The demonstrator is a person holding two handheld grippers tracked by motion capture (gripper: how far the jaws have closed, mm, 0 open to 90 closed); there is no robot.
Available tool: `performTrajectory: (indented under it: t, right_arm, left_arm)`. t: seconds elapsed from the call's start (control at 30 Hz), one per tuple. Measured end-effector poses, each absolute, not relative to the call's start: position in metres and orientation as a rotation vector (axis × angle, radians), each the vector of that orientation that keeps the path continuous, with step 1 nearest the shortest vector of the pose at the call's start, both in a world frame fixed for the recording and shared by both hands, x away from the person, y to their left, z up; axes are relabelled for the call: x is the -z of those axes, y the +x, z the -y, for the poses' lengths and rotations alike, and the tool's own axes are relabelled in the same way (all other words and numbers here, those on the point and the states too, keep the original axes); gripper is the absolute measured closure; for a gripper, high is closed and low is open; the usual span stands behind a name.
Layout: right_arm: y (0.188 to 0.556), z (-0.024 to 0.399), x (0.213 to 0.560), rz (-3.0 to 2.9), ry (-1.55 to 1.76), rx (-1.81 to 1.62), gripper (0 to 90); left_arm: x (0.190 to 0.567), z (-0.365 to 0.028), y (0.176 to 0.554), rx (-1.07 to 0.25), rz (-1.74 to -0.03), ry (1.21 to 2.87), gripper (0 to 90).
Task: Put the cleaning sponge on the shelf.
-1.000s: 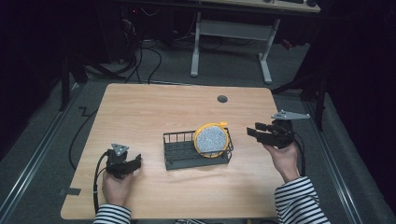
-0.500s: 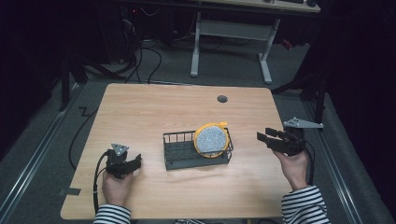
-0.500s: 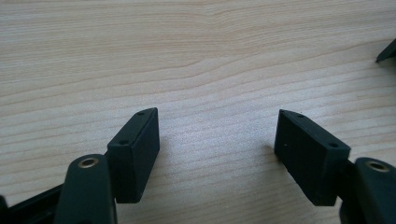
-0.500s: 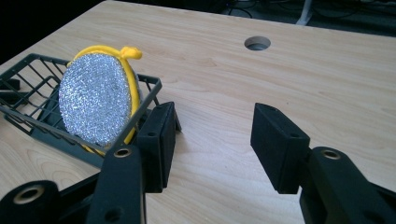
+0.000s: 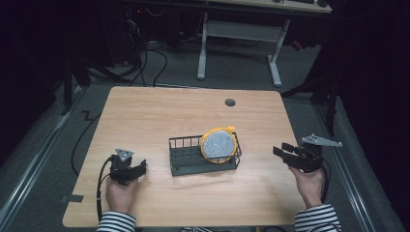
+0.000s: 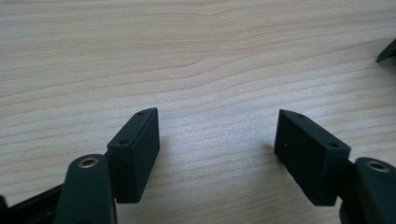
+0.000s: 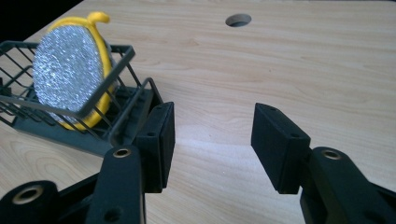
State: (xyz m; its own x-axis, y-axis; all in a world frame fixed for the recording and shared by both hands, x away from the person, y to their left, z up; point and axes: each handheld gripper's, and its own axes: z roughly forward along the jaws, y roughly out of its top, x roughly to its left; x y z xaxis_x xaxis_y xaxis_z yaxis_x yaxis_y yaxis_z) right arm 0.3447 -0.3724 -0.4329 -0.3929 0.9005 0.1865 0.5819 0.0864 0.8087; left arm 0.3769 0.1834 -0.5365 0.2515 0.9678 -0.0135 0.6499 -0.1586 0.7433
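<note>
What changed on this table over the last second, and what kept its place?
The right claw, open and empty, moved away from the black wire basket toward the table's right edge and the person, sinking lower. Nothing was gripped or released. The left claw, the basket and the round yellow-rimmed silver scouring pad standing in it kept their places.

The right gripper, held in the person's right hand, is now farther right and nearer than in the earlier pictures. One second ago it was just beside the right end of the black wire basket; now it sits well apart from the basket, close to the right edge of the wooden table and lower over it. The grey three-cornered plate on top of it has shifted right with it and now hangs past the table edge. More of the striped sleeve shows at the bottom right.
</note>
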Motion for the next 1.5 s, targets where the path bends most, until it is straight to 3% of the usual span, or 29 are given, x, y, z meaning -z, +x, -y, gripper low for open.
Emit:
performTrajectory:
  t: [0.8,1.13,1.5]
  right_arm:
    - [0.343,0.375,0.507,-1.965,1.579,-1.018,42.9]
    - [0.345,0.367,0.527,-1.985,1.574,-0.877,34.7]
    - [0.346,0.364,0.530,-1.980,1.534,-0.834,33.7]
  left_arm:
    - [0.536,-0.184,0.377,-0.633,-1.469,1.887,31.3]
    - [0.536,-0.183,0.376,-0.634,-1.464,1.898,31.0]
    - [0.536,-0.183,0.376,-0.635,-1.468,1.890,31.1]
